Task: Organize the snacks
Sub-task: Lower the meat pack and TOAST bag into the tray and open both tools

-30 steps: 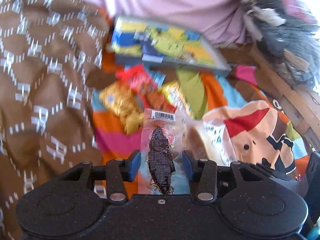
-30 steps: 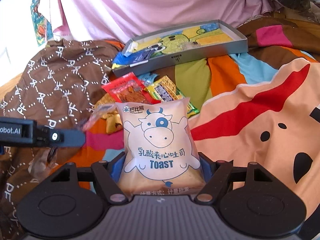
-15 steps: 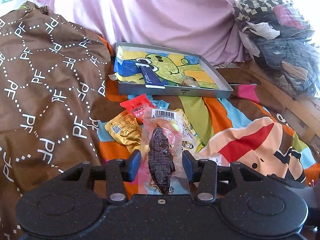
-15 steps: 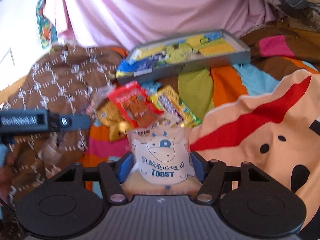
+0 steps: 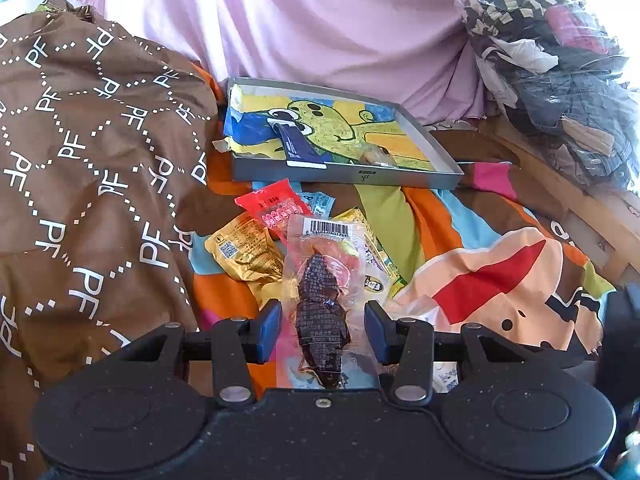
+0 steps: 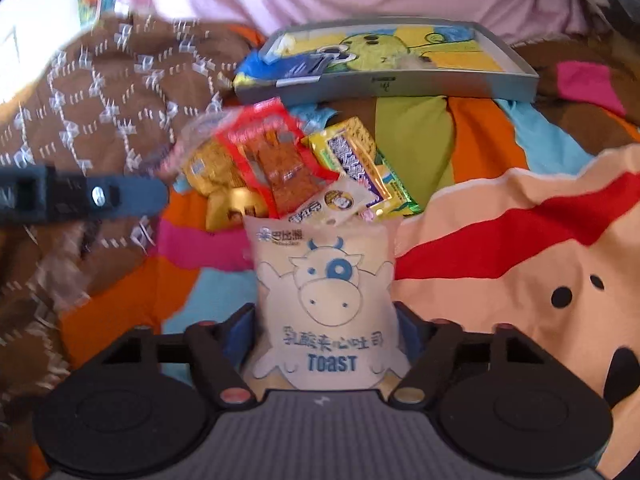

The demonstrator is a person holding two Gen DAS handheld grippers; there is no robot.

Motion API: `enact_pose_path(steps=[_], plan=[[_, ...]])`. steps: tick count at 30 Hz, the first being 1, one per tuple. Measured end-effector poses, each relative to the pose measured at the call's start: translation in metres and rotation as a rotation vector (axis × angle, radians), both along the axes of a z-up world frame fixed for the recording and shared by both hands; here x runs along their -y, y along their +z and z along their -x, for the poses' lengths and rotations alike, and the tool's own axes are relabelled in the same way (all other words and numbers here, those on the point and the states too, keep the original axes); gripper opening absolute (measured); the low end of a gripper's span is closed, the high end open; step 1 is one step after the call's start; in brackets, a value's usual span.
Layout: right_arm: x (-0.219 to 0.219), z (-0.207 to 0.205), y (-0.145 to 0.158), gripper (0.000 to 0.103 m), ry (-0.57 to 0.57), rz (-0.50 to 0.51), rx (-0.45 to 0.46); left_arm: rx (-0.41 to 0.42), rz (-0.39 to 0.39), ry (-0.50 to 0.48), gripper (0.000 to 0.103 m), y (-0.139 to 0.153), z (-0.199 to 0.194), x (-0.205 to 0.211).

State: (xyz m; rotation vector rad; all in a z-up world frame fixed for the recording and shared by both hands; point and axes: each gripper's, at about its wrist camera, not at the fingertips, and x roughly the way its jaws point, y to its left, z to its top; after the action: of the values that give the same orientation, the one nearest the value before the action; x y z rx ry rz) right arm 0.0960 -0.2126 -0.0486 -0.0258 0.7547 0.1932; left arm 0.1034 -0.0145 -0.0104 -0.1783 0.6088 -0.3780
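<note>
Currently a clear packet of dark dried meat (image 5: 323, 300) is held lengthwise between the pads of the left gripper (image 5: 320, 330), barcode end pointing far, though whether the pads actually pinch it cannot be told. A white toast bag printed with a cow (image 6: 326, 304) is clamped at its lower sides by the right gripper (image 6: 326, 340), probably so both can be carried at once. Just beyond them a loose heap is seen on the colourful bedsheet (image 5: 492, 276): a red packet (image 5: 274, 206), a gold packet (image 5: 246, 250) and a yellow-green packet (image 6: 360, 160). Farther off, the shallow grey tray (image 5: 348, 172) lined with a cartoon picture is placed, apparently as the collection spot; a dark blue sachet (image 5: 298, 146) already lies inside.
</note>
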Motion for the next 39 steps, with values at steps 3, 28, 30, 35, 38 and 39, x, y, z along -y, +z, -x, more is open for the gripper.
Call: enact_pose_path(steps=[3, 28, 30, 35, 38, 39], plan=[[-0.002, 0.004, 0.000, 0.068, 0.007, 0.014, 0.024, 0.001, 0.000, 0.000, 0.047, 0.000, 0.000, 0.000], [0.039, -0.062, 0.076, 0.065, 0.060, -0.052, 0.224, 0.098, 0.081, 0.144, 0.047, 0.036, -0.075, -0.010], [0.042, -0.079, 0.085, 0.065, 0.083, -0.027, 0.243, 0.138, 0.078, 0.162, 0.047, 0.048, -0.095, -0.006], [0.041, -0.119, 0.105, 0.065, 0.127, 0.042, 0.298, 0.235, 0.059, 0.169, 0.047, 0.075, -0.144, 0.008], [0.034, -0.149, 0.116, 0.065, 0.141, 0.056, 0.316, 0.252, 0.047, 0.168, 0.047, 0.083, -0.175, 0.015], [0.031, -0.161, 0.120, 0.065, 0.136, 0.046, 0.315, 0.248, 0.041, 0.173, 0.047, 0.084, -0.186, 0.018]])
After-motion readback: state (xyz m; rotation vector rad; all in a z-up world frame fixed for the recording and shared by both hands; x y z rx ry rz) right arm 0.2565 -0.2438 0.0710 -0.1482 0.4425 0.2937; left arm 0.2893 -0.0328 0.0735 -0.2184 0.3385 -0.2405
